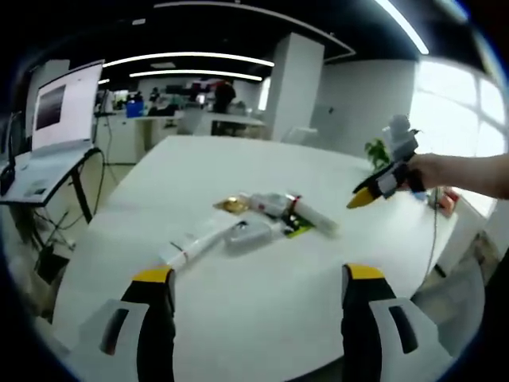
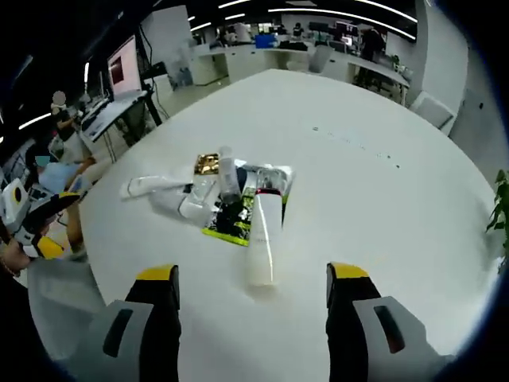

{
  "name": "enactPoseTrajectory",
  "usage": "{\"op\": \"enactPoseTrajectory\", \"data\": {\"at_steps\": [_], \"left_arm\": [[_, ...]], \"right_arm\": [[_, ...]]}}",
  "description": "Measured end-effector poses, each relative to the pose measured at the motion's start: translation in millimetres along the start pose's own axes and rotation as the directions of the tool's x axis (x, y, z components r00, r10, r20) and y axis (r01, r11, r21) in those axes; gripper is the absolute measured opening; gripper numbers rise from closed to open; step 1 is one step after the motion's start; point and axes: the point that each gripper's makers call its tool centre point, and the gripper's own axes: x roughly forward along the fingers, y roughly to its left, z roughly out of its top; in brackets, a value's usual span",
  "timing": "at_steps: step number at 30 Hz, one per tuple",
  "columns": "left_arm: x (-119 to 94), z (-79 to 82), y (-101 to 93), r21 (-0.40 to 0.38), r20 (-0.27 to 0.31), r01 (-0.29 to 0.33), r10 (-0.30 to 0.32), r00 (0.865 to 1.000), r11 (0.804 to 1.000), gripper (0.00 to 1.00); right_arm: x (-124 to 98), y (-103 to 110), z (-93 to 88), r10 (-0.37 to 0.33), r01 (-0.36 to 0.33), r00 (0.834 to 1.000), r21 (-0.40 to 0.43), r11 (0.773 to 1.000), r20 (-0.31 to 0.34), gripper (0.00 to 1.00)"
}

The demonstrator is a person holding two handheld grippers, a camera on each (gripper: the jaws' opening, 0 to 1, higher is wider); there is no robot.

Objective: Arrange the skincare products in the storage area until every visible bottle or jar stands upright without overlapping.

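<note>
On the white counter (image 1: 262,318) the skincare products (image 1: 266,216) lie in a loose heap, none upright. In the left gripper view the left claw (image 1: 258,278) rises from 6 o'clock with its yellow-tipped jaws spread wide and nothing between them; the heap sits beyond the tips toward 12 o'clock. A white tube (image 1: 195,248) trails out of the heap at 9 o'clock, and the right claw (image 1: 362,199) comes in at 3 o'clock, carried by a hand (image 1: 425,171); whether its jaws are apart cannot be told there.

In the right gripper view the right claw (image 2: 253,274) also stands wide and unloaded. A long white bottle (image 2: 262,239) lies flat just past its tips, pointing at 12 o'clock, overlapping a green-edged packet (image 2: 227,232). A gold-topped item (image 2: 207,164) rests at the heap's far side.
</note>
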Motion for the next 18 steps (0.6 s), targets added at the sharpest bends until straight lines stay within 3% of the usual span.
{"op": "enactPoseTrajectory", "data": {"at_steps": [18], "left_arm": [[1,-2.4,2.6,-0.004,-0.008,-0.016,0.016,1.000,1.000,0.79]], "right_arm": [[39,-6,-5.1,0.018,-0.018,0.996,-0.004,1.000,-0.082,0.70]]}}
